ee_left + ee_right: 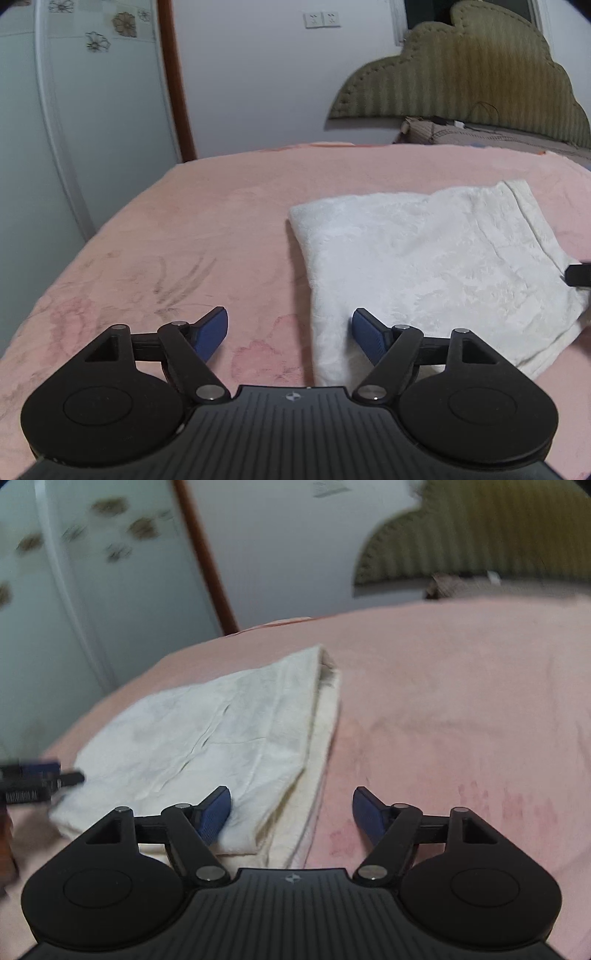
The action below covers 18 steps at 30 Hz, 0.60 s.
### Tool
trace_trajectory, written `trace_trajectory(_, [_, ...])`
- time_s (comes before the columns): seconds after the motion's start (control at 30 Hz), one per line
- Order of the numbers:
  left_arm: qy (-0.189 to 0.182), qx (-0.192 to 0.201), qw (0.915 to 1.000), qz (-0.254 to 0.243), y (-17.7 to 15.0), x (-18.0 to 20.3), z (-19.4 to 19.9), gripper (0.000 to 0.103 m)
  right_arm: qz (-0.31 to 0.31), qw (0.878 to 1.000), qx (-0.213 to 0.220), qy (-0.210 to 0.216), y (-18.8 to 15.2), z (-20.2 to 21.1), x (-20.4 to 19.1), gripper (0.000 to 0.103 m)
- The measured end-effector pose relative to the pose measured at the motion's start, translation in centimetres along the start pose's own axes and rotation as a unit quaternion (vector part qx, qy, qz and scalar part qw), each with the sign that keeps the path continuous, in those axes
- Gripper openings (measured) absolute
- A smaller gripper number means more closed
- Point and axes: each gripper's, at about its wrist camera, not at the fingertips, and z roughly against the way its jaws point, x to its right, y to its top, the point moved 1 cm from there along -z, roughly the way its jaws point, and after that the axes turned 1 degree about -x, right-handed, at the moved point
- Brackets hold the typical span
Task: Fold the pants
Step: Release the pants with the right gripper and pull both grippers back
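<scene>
White pants [424, 266] lie folded into a flat, thick rectangle on the pink bed cover [203, 229]. My left gripper [290, 334] stands open over the near left edge of the pile, with nothing pressed between its blue pads. In the right wrist view the same folded pants [207, 738] lie to the left, their layered edges toward the camera. My right gripper [291, 814] is open above the pile's near right corner, holding nothing. The tip of the other gripper [40, 781] shows at the far left of that view, and as a black tip [580, 275] at the right edge of the left wrist view.
The pink bed cover [461, 701] spreads to the right of the pants. An olive padded headboard [472, 74] and a brownish pillow [443, 134] stand at the back right. A white wardrobe door [92, 110] with flower prints and a brown door frame [177, 81] are beyond the bed's left side.
</scene>
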Motion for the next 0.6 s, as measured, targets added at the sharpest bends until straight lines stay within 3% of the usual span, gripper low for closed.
trace_trajectory(0.13, [0.011, 0.011, 0.9999, -0.006, -0.6, -0.3, 1.3, 0.079, 0.007, 1.0, 0.026, -0.011, -0.9, 2.1, -0.3, 0.073])
trace_trajectory(0.23, [0.017, -0.003, 0.9996, -0.021, -1.2, 0.0, 0.4, 0.082, 0.012, 1.0, 0.015, -0.007, -1.7, 2.0, -0.4, 0.074])
trace_trajectory(0.37, [0.021, 0.009, 0.9995, 0.019, -1.0, -0.5, 0.7, 0.082, -0.041, 0.999, 0.018, -0.023, -1.7, 2.4, 0.9, 0.074])
trace_trajectory(0.47, [0.017, 0.009, 0.9989, 0.043, -0.9, -0.8, 1.7, 0.082, -0.025, 0.998, 0.033, -0.038, -1.9, 4.0, 0.4, 0.074])
trace_trajectory(0.6, [-0.001, -0.003, 0.9984, 0.056, -1.4, -0.4, 3.3, 0.083, -0.024, 0.999, 0.025, -0.015, -3.0, 5.4, -0.7, 0.074])
